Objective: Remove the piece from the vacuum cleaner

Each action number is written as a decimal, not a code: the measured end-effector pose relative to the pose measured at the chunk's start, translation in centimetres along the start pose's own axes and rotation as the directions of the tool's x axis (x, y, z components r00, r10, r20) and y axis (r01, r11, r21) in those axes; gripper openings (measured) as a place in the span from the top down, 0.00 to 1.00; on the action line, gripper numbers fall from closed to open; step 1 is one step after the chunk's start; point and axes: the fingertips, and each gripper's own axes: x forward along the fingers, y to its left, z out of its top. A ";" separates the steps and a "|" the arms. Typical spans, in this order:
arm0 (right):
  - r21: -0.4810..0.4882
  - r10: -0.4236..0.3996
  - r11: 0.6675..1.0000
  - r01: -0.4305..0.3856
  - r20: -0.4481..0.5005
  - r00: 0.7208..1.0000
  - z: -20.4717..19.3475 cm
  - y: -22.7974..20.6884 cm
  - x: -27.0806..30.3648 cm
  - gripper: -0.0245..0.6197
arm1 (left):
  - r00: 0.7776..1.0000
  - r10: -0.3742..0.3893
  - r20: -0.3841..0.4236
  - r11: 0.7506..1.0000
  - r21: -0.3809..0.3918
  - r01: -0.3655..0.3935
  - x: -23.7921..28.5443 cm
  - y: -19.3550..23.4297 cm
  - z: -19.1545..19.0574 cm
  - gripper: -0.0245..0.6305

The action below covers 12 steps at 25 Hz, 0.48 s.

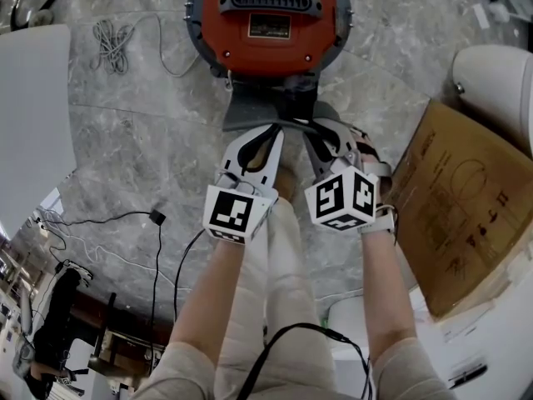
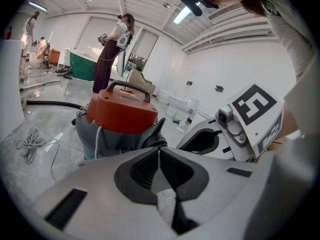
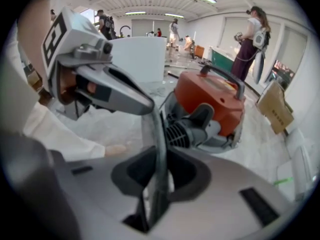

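A red-topped vacuum cleaner (image 1: 266, 23) on a grey base stands on the marble floor ahead of me. A dark grey piece (image 1: 266, 107) juts from its near side. Both grippers meet at that piece's near edge. My left gripper (image 1: 275, 136) has its jaws closed together at the tips (image 2: 159, 151), with a pale sliver between the pads. My right gripper (image 1: 315, 136) is shut on the piece, which in its own view is a thin grey plate (image 3: 152, 129) seen edge-on between the jaws (image 3: 159, 154). The left gripper's jaw tip (image 3: 145, 104) touches the plate's top.
A flattened cardboard box (image 1: 466, 198) lies to the right, with a white rounded object (image 1: 500, 82) behind it. A coiled white cable (image 1: 108, 44) lies left of the vacuum cleaner, black cables (image 1: 158, 219) run nearer me, and a white panel (image 1: 29, 115) fills the left edge. People stand in the background (image 2: 112, 49).
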 end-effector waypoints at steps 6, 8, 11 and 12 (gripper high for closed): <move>-0.012 -0.018 1.000 0.018 0.010 1.000 0.1 0.6 -0.3 0.89 | 1.000 0.010 0.006 1.000 -0.009 -0.010 -0.2 0.1 -0.1 0.93; -0.025 -0.024 0.999 0.024 0.010 1.000 0.2 0.9 -0.3 0.89 | 1.000 0.012 0.005 1.000 -0.009 -0.012 -0.4 0.2 -0.2 0.93; -0.023 -0.032 0.999 0.032 0.007 0.999 0.2 1.2 -0.4 0.90 | 1.000 0.018 0.003 1.000 -0.013 -0.018 -0.7 0.2 -0.4 0.93; -0.022 -0.032 0.999 0.032 0.005 0.999 0.2 1.2 -0.4 0.90 | 1.000 0.021 0.002 1.000 -0.017 -0.021 -0.8 0.2 -0.5 0.93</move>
